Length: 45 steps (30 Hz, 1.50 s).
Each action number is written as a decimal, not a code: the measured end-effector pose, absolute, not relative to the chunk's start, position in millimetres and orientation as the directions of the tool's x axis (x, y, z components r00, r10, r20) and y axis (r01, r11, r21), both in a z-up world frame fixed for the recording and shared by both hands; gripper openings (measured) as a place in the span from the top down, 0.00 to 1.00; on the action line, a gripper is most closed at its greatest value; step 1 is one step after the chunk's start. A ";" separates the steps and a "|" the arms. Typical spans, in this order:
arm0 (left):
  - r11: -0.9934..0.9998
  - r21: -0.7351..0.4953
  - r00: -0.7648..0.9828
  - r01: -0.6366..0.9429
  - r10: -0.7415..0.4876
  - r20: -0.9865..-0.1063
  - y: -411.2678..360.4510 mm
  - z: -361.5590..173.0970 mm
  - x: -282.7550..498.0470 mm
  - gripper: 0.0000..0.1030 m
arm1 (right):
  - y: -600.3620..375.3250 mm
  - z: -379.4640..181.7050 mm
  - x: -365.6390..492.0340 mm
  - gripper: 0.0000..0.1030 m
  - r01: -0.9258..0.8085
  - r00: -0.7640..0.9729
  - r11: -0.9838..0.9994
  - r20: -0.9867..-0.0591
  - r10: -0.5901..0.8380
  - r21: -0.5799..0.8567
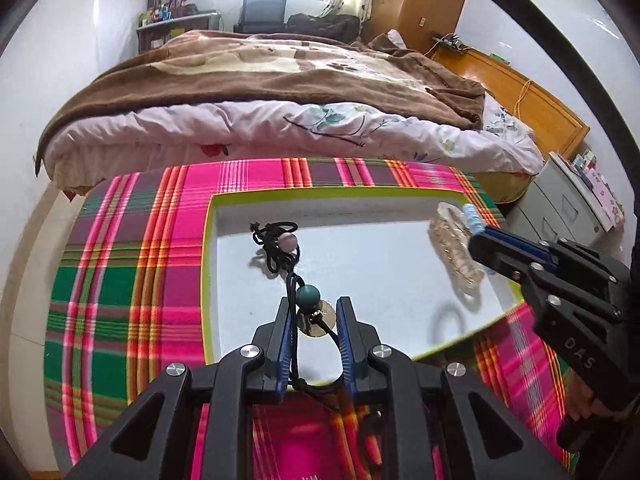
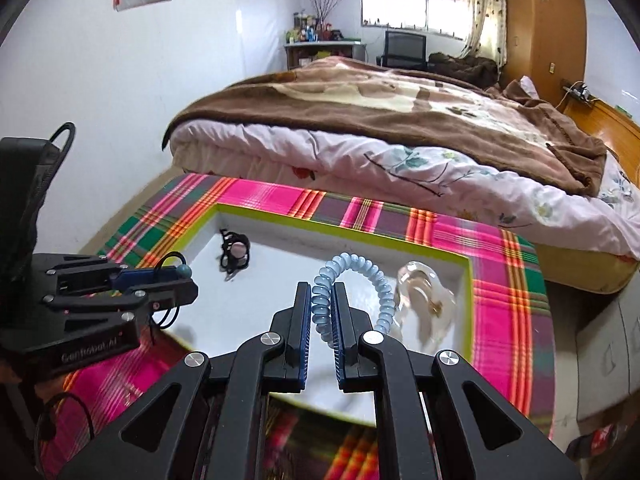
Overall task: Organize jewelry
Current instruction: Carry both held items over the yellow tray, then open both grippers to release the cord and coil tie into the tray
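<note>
Both hands carry pieces over the white tray (image 1: 224, 280) on the plaid counter (image 1: 132, 264). The left gripper (image 1: 314, 320) has its jaws pinching a black cord necklace (image 1: 294, 292) with a teal bead (image 1: 309, 295) and a round disc; the cord runs between the pads toward 6 o'clock. The right gripper (image 2: 323, 300) has its jaws pressed on a pale blue coil band (image 2: 352, 276), whose loop arcs toward 1 o'clock.

My judgement: the step is laying each piece into the tray. Lower each until it rests on the floor of the tray before letting go, and keep the two well apart.

Already in the tray: a black cord bundle (image 2: 234, 254) with a pink bead at 11 o'clock of the right gripper, and a clear packet (image 2: 424, 296) just beside the coil at 3 o'clock. The dangling cord could snag the bundle; the coil could land on the packet. The bed (image 1: 280, 120) lies beyond.
</note>
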State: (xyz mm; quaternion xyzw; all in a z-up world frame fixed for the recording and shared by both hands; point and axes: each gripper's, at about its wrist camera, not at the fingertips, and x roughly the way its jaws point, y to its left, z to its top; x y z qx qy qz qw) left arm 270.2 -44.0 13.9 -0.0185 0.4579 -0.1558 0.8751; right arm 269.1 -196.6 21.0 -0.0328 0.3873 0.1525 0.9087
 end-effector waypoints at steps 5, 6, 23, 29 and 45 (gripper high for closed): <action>0.953 -0.192 0.520 0.234 -0.289 -0.804 -40.2 0.3 286.4 0.79 | -188.7 7.1 295.0 0.90 -0.310 0.622 0.949 -0.741 0.252 0.063; 0.955 -0.190 0.521 0.226 -0.283 -0.805 -39.9 -2.7 290.1 0.79 | -187.3 5.2 297.6 0.90 -0.311 0.617 0.948 -0.745 0.253 0.064; 0.964 -0.164 0.499 0.208 -0.249 -0.830 -38.9 -19.4 305.5 0.79 | -178.8 -25.5 327.8 0.90 -0.309 0.549 0.950 -0.806 0.222 0.052; 0.964 -0.176 0.497 0.201 -0.255 -0.830 -37.4 -20.5 305.4 0.61 | -178.4 -28.7 328.8 0.90 -0.298 0.540 0.953 -0.813 0.218 0.058; 0.965 -0.173 0.520 0.195 -0.252 -0.816 -34.9 1.4 287.0 0.40 | -185.8 -5.0 305.3 0.83 -0.295 0.584 0.954 -0.778 0.231 0.061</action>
